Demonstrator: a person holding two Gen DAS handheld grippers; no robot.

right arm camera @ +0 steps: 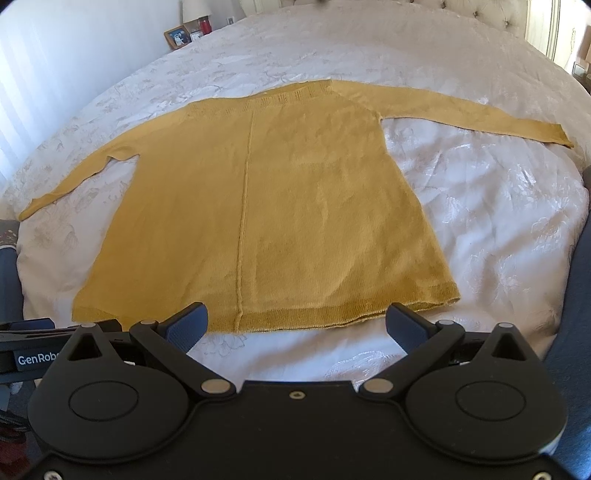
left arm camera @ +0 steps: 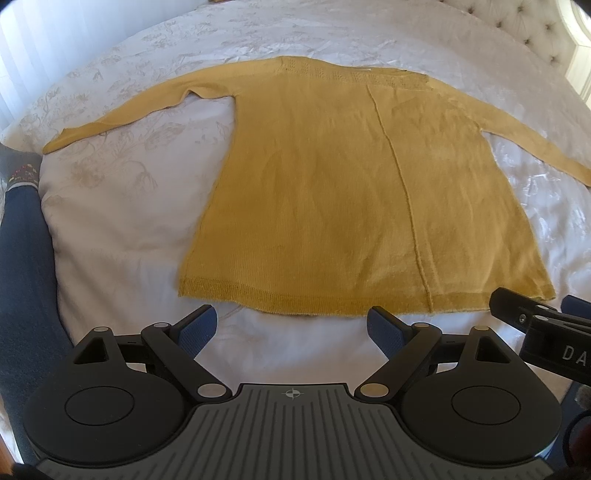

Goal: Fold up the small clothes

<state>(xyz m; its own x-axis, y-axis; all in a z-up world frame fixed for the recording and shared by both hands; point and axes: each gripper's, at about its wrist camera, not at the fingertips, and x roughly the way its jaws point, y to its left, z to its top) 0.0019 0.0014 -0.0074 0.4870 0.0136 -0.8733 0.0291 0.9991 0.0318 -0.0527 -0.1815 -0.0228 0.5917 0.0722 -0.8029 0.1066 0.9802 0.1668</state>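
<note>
A mustard-yellow knit sweater (left arm camera: pixel 332 192) lies flat on the white bed, hem toward me, both sleeves spread out to the sides. It also shows in the right wrist view (right arm camera: pixel 266 214). My left gripper (left arm camera: pixel 291 328) is open and empty, hovering just short of the hem. My right gripper (right arm camera: pixel 295 326) is open and empty, also just in front of the hem. Part of the right gripper (left arm camera: pixel 543 325) shows at the right edge of the left wrist view, and part of the left gripper (right arm camera: pixel 33 354) at the left edge of the right wrist view.
The white floral bedspread (left arm camera: pixel 122 192) covers the bed (right arm camera: pixel 498 221). A tufted headboard (left arm camera: pixel 517 26) is at the far right. A nightstand with picture frames (right arm camera: pixel 184 33) stands at the far left. Dark blue fabric (left arm camera: pixel 26 277) lies along the bed's left edge.
</note>
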